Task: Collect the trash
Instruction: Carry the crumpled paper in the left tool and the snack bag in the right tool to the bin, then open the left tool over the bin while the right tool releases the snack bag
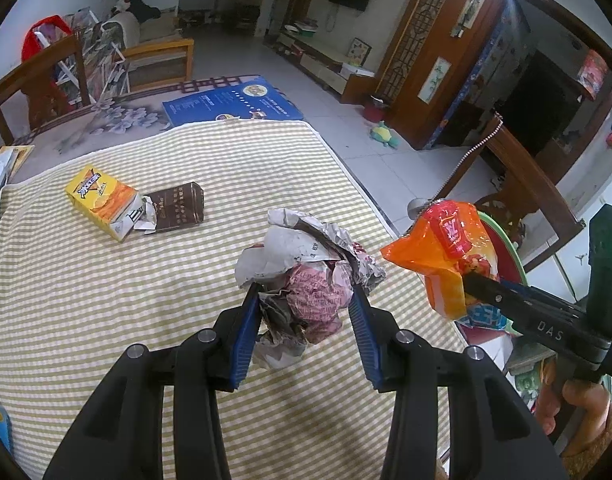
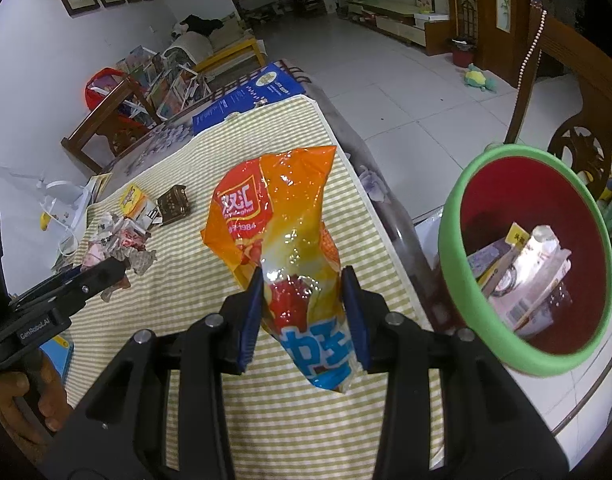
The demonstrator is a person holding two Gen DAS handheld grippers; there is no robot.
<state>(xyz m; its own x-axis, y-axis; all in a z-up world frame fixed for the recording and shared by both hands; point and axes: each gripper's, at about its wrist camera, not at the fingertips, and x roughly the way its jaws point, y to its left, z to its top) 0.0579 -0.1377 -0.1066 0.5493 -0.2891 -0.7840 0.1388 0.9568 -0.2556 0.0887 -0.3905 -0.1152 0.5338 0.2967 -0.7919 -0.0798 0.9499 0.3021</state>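
Striped yellow-and-white cloth covers the table, and beside its right edge stands a red bin with a green rim, already holding some waste. The right gripper is clamped on an orange snack bag, lifted off the cloth just left of the bin; best to swing it well over the rim before letting go. The left gripper pinches a crumpled paper wad between its pads, with a yellow carton and brown box lying farther off

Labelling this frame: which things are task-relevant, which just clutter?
Job: snack bag in right gripper; crumpled paper in left gripper; yellow box; brown box; bin.
Lying about: blue mat; plush toy; chair.
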